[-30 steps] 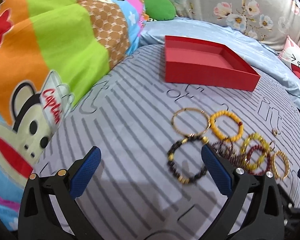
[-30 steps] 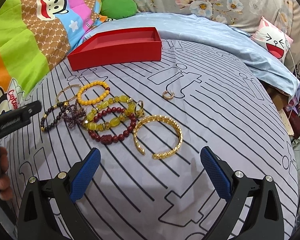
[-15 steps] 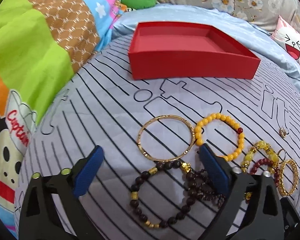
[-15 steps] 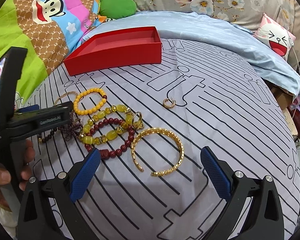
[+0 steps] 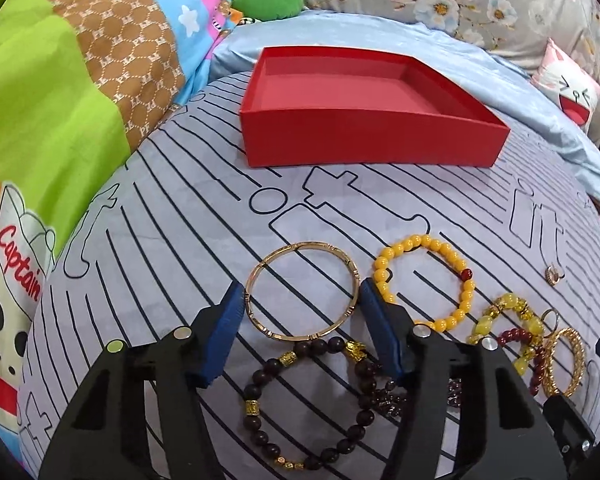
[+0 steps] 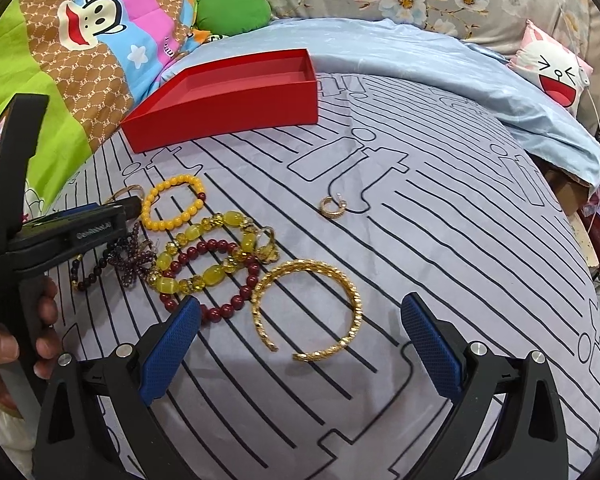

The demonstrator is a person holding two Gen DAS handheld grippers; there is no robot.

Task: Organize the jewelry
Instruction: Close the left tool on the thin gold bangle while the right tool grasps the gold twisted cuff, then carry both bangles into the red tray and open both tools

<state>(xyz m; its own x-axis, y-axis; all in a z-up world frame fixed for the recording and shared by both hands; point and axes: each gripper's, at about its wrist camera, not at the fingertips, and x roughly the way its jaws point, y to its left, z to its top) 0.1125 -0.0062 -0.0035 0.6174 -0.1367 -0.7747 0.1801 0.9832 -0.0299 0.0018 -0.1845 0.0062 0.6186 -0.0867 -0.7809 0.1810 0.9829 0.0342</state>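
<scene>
While the grey striped bedsheet [image 5: 180,240] carries everything, the red box [image 5: 364,128] sits at its far side with its inside bare. The left gripper [image 5: 300,300] has its jaws spread to either side of the thin gold bangle [image 5: 302,294], their tips just beside its rim. The right gripper [image 6: 300,312] is released over the twisted gold cuff [image 6: 308,308]. A small gold ring [image 6: 332,208] lies apart.
</scene>
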